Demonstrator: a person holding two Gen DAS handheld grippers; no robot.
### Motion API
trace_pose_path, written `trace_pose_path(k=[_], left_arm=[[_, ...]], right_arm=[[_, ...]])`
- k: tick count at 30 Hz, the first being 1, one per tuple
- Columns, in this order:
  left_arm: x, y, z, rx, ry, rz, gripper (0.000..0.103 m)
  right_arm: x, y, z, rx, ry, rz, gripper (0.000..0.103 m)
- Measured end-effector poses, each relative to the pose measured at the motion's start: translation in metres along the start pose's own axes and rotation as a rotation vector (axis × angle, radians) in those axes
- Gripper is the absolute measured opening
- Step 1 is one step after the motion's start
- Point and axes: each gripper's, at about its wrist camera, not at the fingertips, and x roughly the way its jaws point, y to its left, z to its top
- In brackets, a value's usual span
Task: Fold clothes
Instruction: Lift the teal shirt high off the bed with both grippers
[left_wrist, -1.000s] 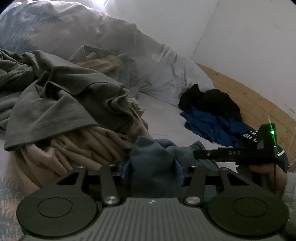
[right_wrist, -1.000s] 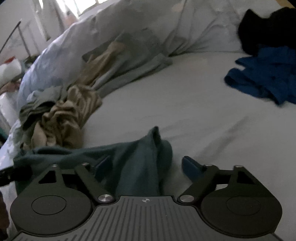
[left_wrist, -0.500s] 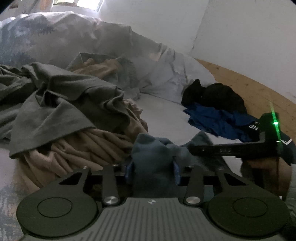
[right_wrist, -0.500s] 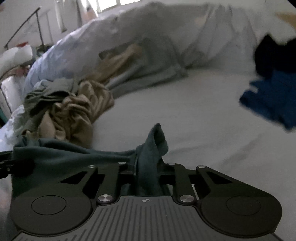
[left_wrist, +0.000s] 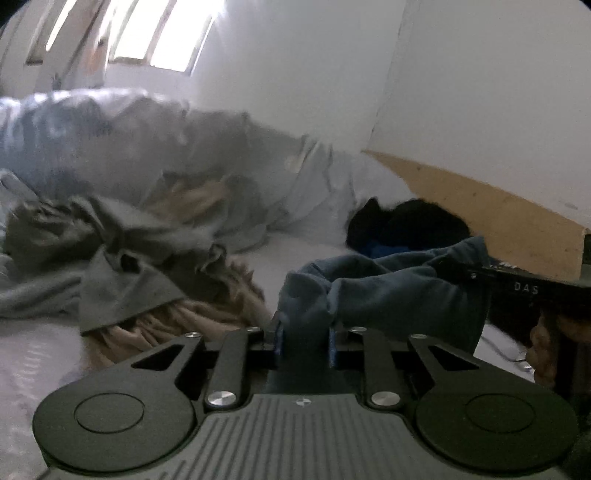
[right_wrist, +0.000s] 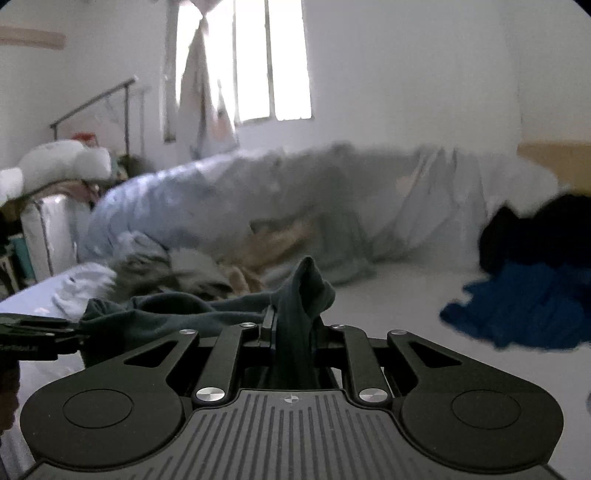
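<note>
A dark teal garment (left_wrist: 388, 288) hangs stretched between my two grippers above the white bed. My left gripper (left_wrist: 304, 338) is shut on one bunched edge of it. My right gripper (right_wrist: 291, 328) is shut on the other edge (right_wrist: 303, 291), which pokes up between the fingers. The right gripper also shows at the right of the left wrist view (left_wrist: 517, 284), and the left gripper at the left edge of the right wrist view (right_wrist: 33, 328). The garment (right_wrist: 177, 314) sags between them.
A heap of grey and tan clothes (left_wrist: 147, 266) lies on the left of the bed. A black garment (right_wrist: 532, 236) and a bright blue one (right_wrist: 524, 306) lie at the right. A rumpled pale duvet (right_wrist: 258, 199) runs along the back. A wooden bed frame (left_wrist: 480, 210) borders the wall.
My right gripper shut on the teal garment's edge. Both grippers then rose and tilted up, lifting the garment off the bed, so the wall and window now show.
</note>
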Motion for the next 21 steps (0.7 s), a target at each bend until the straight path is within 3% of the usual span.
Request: trace_pose_path(k=[6, 12, 16, 21], left_arm=[[-0.088, -0.031, 0.035, -0.011, -0.102, 0.023, 0.022], [-0.170, -0.050, 0.076, -0.002, -0.222, 0.045, 0.022], [-0.221, -0.056, 0.094, 0.023, -0.298, 0.101, 0.022], [-0.275, -0.044, 0.095, -0.009, -0.386, 0.217, 0.021]], right_arm=[[-0.068, 0.040, 0.046, -0.028, -0.135, 0.015, 0.017], [-0.118, 0.070, 0.098, -0.029, -0.254, 0.098, 0.017], [-0.129, 0.091, 0.129, -0.031, -0.300, 0.184, 0.017], [-0.107, 0.140, 0.167, -0.042, -0.328, 0.332, 0.017]])
